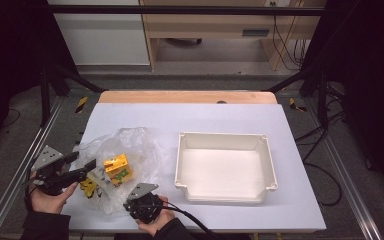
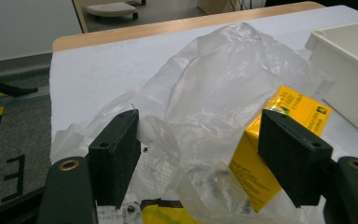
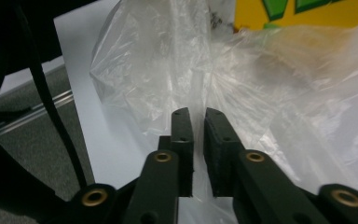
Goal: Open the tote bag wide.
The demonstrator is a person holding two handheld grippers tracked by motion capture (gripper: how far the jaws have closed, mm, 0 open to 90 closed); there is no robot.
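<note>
A crumpled clear plastic bag (image 1: 132,145) lies on the white table top at the front left, with a yellow box (image 1: 118,168) inside it. My left gripper (image 2: 198,121) is open wide at the bag's left side. Its pads stand on either side of the bag (image 2: 223,79) and the yellow box (image 2: 249,172), and they touch neither. At the bag's front edge, my right gripper (image 3: 198,114) has its jaws a narrow gap apart. The thin film of the bag (image 3: 168,60) runs into that gap, and the pads do not press on it. The yellow box (image 3: 303,11) shows beyond.
A white, empty plastic tray (image 1: 225,136) stands to the right of the bag, near the table's middle. More small yellow packets (image 1: 87,189) lie in the bag's front part. The table's left edge meets a metal rail (image 1: 10,180).
</note>
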